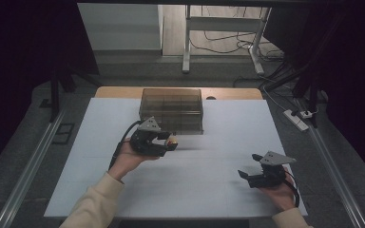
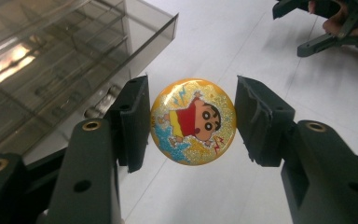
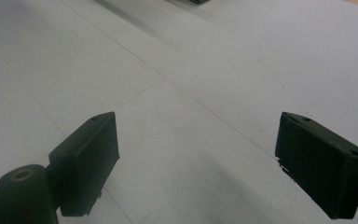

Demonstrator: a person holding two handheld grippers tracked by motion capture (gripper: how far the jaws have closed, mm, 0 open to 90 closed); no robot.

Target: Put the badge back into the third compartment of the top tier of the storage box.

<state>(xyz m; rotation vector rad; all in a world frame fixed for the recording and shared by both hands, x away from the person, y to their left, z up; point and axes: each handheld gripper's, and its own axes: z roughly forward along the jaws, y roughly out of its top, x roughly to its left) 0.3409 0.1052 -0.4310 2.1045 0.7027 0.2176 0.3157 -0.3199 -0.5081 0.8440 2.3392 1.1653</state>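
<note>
Centrally, the left gripper (image 2: pixel 192 122) is clamped on a round badge (image 2: pixel 193 121), its 2 pads pressing opposite points of the rim, as the left gripper view shows. The badge is held clear of the white table (image 1: pixel 209 185), just in front of the smoky transparent organiser box (image 1: pixel 172 110) with its grid of compartments. By its look the badge is a light, stiff disc with a domed, glossy face; that gloss probably makes it slippery, so the rim, gripped edge to edge across the full width, seems the safest place to hold it, and the printed face is best left untouched. Its face carries a cartoon child in a red shirt on a glittery yellow and blue ground, ringed in orange. The right gripper (image 1: pixel 253 166) rests low over the table near the front right corner, well apart from the badge, jaws spread wide with nothing between them.
</note>
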